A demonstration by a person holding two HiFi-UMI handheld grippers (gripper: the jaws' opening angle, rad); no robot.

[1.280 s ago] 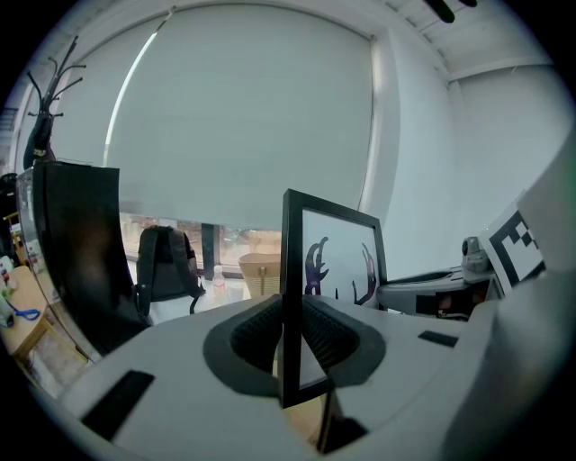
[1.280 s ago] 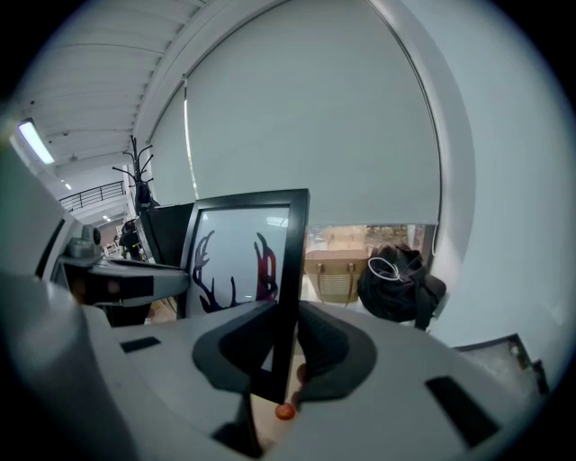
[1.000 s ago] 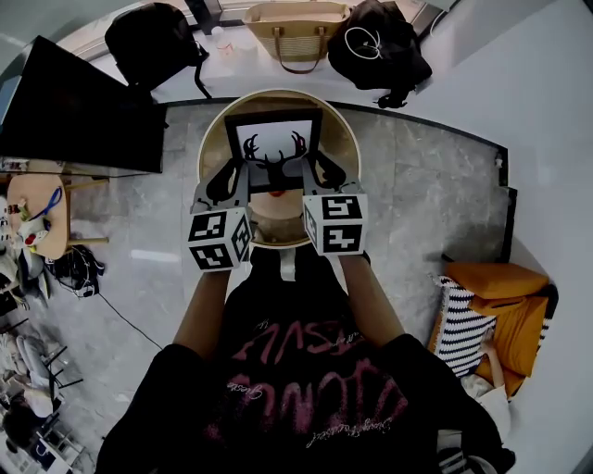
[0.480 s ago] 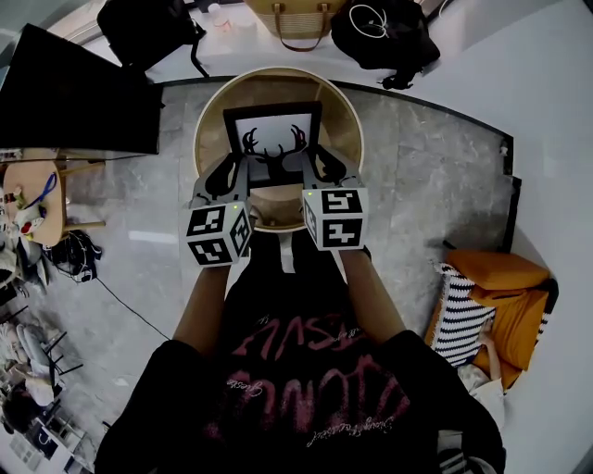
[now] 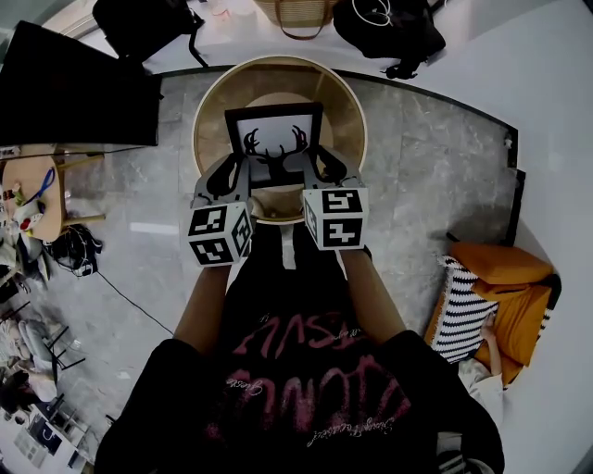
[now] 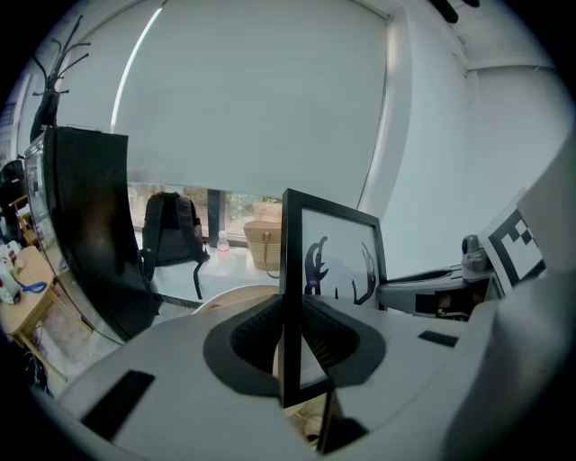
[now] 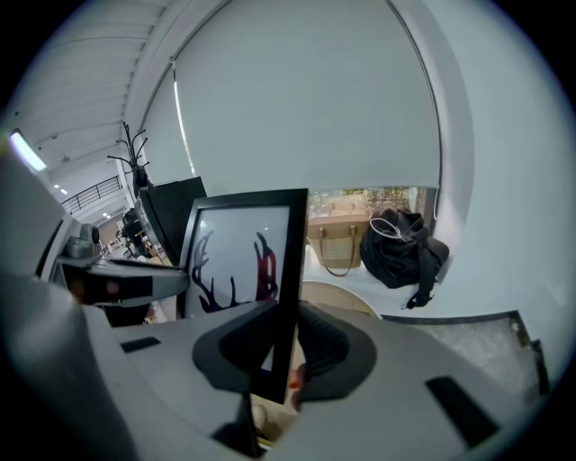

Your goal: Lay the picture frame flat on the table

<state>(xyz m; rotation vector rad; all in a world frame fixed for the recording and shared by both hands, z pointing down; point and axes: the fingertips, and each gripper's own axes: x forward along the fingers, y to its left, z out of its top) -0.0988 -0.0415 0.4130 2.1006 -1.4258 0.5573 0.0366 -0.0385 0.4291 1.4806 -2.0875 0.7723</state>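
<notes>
Left gripper [image 6: 290, 340] is clamped on the left side bar of the picture frame [image 5: 274, 141], its dark pads [image 6: 252, 340] pressed against the front and back of the black moulding. The right gripper [image 7: 273, 347] is clamped the same way on the right side bar.

Beneath them is the round wooden table [image 5: 206, 120], the largest thing close by. The frame is held upright over the tabletop's near half, with its white print of black antlers facing the person. The grippers cover its bottom edge in the head view, so I cannot tell whether it touches the wood.

A big black screen [image 5: 69, 97] stands off the tabletop's left edge. Past the far edge, on a pale ledge, sit a black backpack [image 5: 148, 23], a black bag [image 5: 384, 32] and a woven tote [image 5: 301, 9]. Well off the right edge lie an orange cushion [image 5: 505, 296] and, just beside it, a smaller striped cushion [image 5: 460, 319]
</notes>
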